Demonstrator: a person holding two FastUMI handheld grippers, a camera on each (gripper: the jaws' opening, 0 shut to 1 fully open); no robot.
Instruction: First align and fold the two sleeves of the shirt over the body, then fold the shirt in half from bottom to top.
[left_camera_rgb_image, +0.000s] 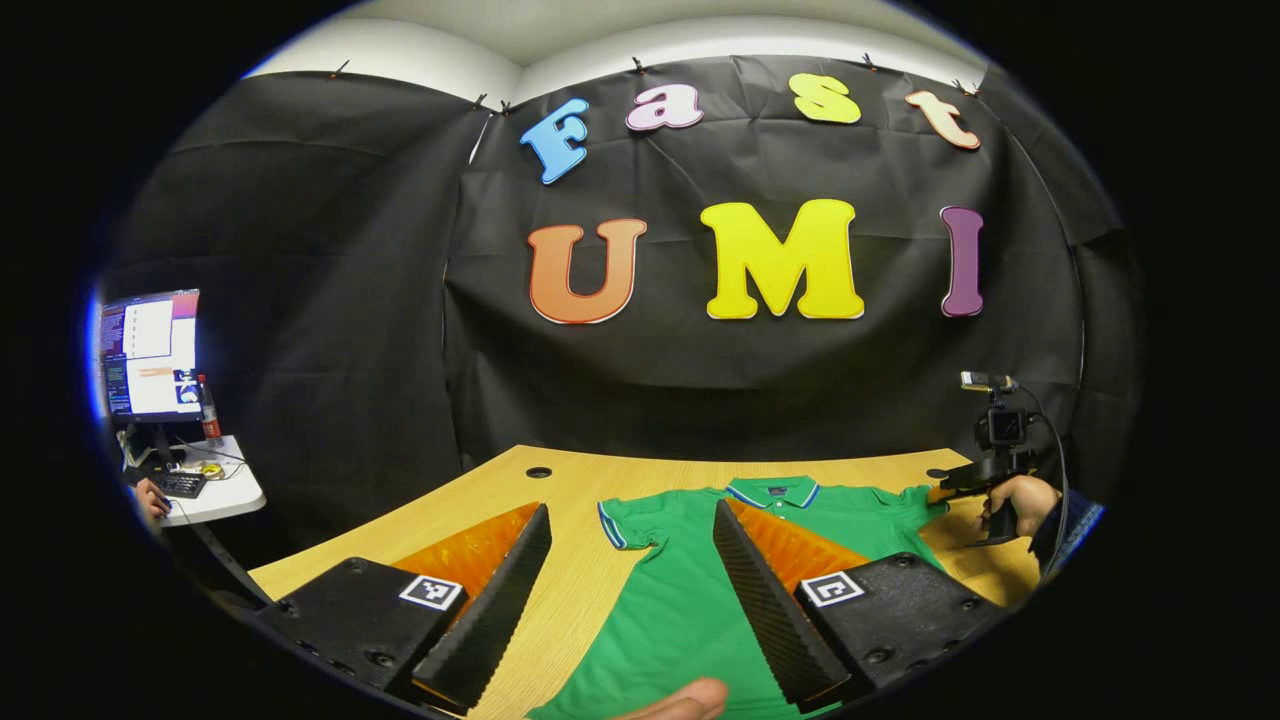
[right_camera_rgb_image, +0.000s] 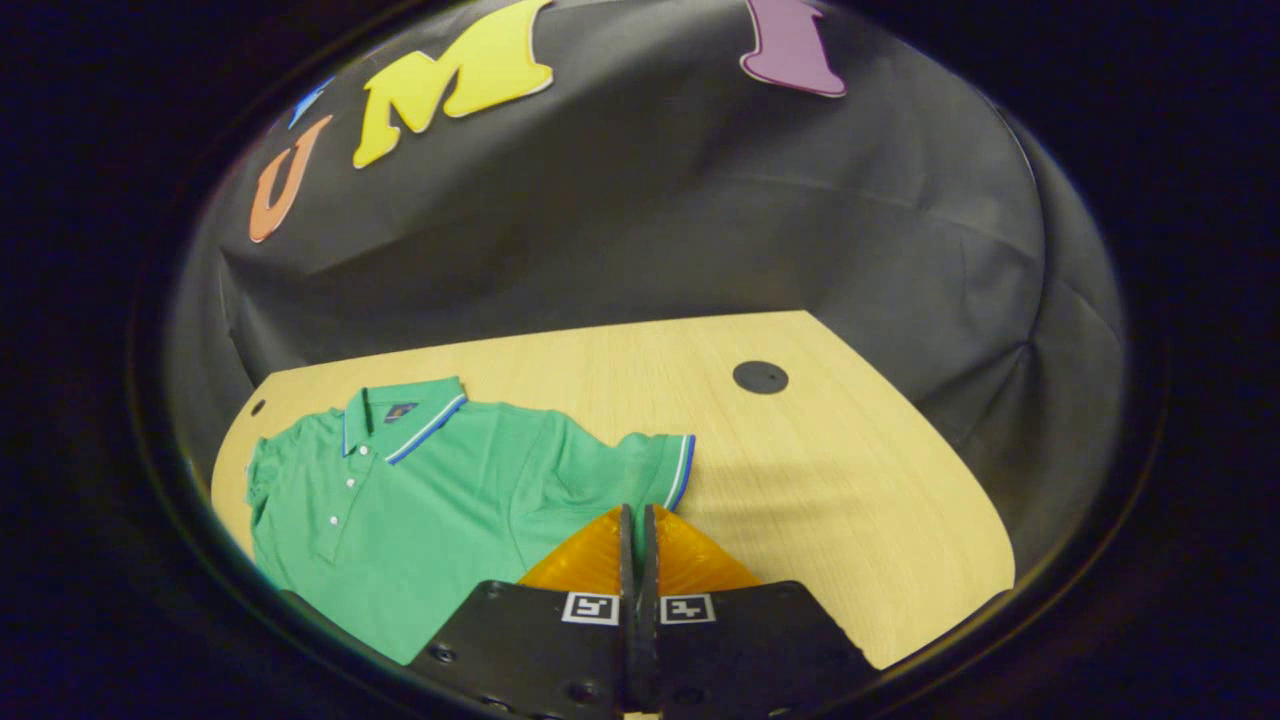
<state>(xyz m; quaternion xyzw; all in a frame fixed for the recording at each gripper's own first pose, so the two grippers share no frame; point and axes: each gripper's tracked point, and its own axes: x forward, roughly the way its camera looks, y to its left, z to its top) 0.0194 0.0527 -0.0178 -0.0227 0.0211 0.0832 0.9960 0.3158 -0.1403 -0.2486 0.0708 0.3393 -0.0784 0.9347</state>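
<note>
A green polo shirt (left_camera_rgb_image: 690, 590) lies flat, front up, on the wooden table (left_camera_rgb_image: 480, 500), collar (left_camera_rgb_image: 772, 491) toward the far wall and both short sleeves spread out. My left gripper (left_camera_rgb_image: 630, 510) hangs open above the shirt's lower body, its fingers astride one sleeve (left_camera_rgb_image: 625, 522). In the right gripper view the shirt (right_camera_rgb_image: 430, 500) lies to the left, and my right gripper (right_camera_rgb_image: 636, 512) is shut with nothing between its fingers, just short of the trimmed sleeve (right_camera_rgb_image: 655, 465). A hand holds the right gripper (left_camera_rgb_image: 965, 478) beside the shirt's other sleeve.
Round cable holes sit in the table (left_camera_rgb_image: 538, 471) (right_camera_rgb_image: 760, 377). Bare wood (right_camera_rgb_image: 850, 480) stretches right of the shirt. A side desk with a monitor (left_camera_rgb_image: 150, 355), a keyboard and a bottle stands far left. A fingertip (left_camera_rgb_image: 690, 700) shows at the bottom edge.
</note>
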